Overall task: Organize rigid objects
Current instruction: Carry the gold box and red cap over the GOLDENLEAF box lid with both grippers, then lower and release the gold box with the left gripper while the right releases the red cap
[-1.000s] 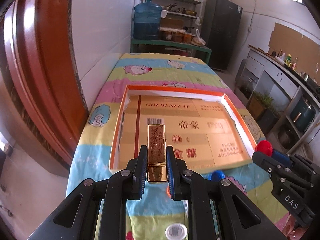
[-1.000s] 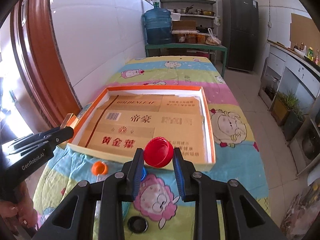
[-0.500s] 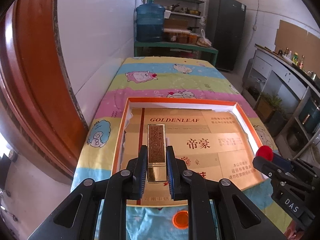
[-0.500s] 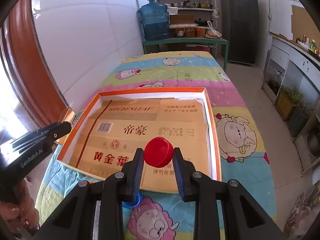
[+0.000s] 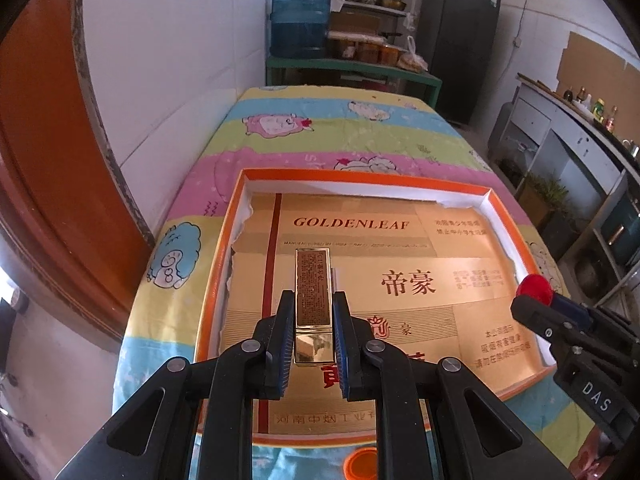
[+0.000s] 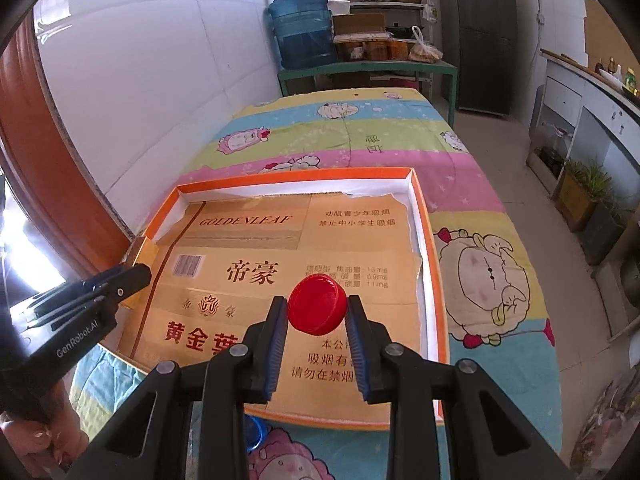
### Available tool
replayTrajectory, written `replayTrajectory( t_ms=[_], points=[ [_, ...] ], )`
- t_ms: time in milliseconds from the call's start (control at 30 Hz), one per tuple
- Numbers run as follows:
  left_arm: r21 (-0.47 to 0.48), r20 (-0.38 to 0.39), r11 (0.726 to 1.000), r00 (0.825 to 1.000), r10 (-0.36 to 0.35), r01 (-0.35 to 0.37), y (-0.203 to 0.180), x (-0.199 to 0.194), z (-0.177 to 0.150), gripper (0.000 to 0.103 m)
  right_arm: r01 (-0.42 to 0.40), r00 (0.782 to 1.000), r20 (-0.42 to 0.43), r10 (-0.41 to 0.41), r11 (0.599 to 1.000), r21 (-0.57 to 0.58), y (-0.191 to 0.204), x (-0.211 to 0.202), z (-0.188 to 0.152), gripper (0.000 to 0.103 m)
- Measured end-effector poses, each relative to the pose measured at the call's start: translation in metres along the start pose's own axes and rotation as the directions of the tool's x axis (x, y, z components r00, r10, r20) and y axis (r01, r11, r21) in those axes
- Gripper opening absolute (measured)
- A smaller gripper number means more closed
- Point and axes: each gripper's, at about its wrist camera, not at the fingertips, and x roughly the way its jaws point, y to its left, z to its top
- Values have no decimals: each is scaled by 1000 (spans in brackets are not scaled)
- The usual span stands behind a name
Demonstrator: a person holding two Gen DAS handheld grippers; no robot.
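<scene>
My left gripper is shut on a slim gold box and holds it above the left part of the orange-rimmed tray, which is lined with gold printed card. My right gripper is shut on a red bottle cap and holds it over the tray's right part. In the left wrist view the right gripper with the red cap shows at the right. In the right wrist view the left gripper with the gold box shows at the left.
The tray lies on a table with a cartoon-print cloth. An orange cap and a blue cap lie on the cloth in front of the tray. A white wall and a brown door frame stand at the left.
Both grippers have moved forward from the table's front edge over the tray, each still holding its object. The loose caps on the cloth have slid toward the bottom of the views.
</scene>
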Motion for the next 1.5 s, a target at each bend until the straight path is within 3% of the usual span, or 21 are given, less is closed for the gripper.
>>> replayTrajectory(
  t_ms=[867,1133,1267,1333,1367,1400,1500],
  points=[
    [13,-82,999,995,-50,51,2,48,-7,18,6,997,-75,-7,1000,-6,-2,40,-3,30],
    [35,-65,996,994,-82,85,4,50,-10,20,20,996,-83,-21,1000,-4,-4,50,-5,30],
    [33,-68,992,990,-121,123,7,50,-9,27,25,996,-79,-26,1000,-15,-2,51,-6,32],
    [29,-66,994,992,-107,109,7,49,-10,37,27,997,-75,-28,999,-18,-2,51,-7,32],
    [30,-65,994,992,-107,109,6,49,-11,48,31,997,-74,-32,999,-21,-1,51,-7,33],
    [33,-64,993,992,-111,114,5,49,-12,56,33,997,-71,-35,999,-26,-1,50,-7,37],
    [88,-69,990,993,-100,106,-4,48,-15,65,40,997,-59,-42,999,-32,-1,48,-9,54]
  ],
)
